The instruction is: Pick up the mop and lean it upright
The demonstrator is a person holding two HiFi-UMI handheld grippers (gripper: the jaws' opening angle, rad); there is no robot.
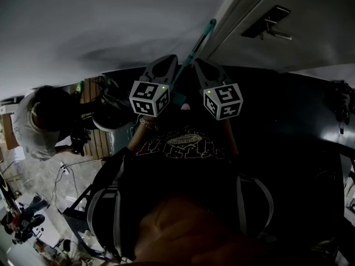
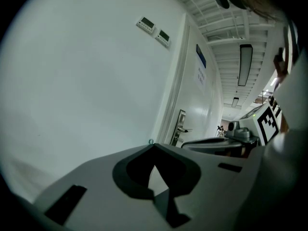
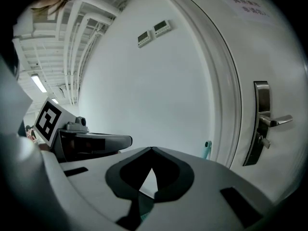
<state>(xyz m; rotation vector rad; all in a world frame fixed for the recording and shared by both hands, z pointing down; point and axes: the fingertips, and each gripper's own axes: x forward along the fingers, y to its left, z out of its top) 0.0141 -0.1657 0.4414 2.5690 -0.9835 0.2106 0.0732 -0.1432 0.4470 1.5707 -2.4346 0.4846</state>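
Big white wall (image 2: pixel 86 81) fills most of both gripper views, w/ a white door (image 3: pixel 276 61) and its door frame (image 3: pixel 231 95) on the right side. In the head view a 2nd person (image 1: pixel 33 121) in a light top stands at the left edge, well apart from the claws. Left claw (image 1: pixel 168 61) and right claw (image 1: pixel 201 65) are held up side by side, pointing at the wall. Both are closed: each gripper view shows the jaw tips meeting at a point w/ nothing pinched btw them. The mop (image 1: pixel 195 49) only shows its teal handle. It runs up tilted btw the two claws, top end at the wall just beside the edge of the door frame. Can't tell if the handle touches either claw. The right gripper view catches a teal sliver thru the cutout behind the tips. Smaller stuff: silver door handle (image 3: pixel 272 121) and two little control boxes (image 3: pixel 154 32) high on the wall.
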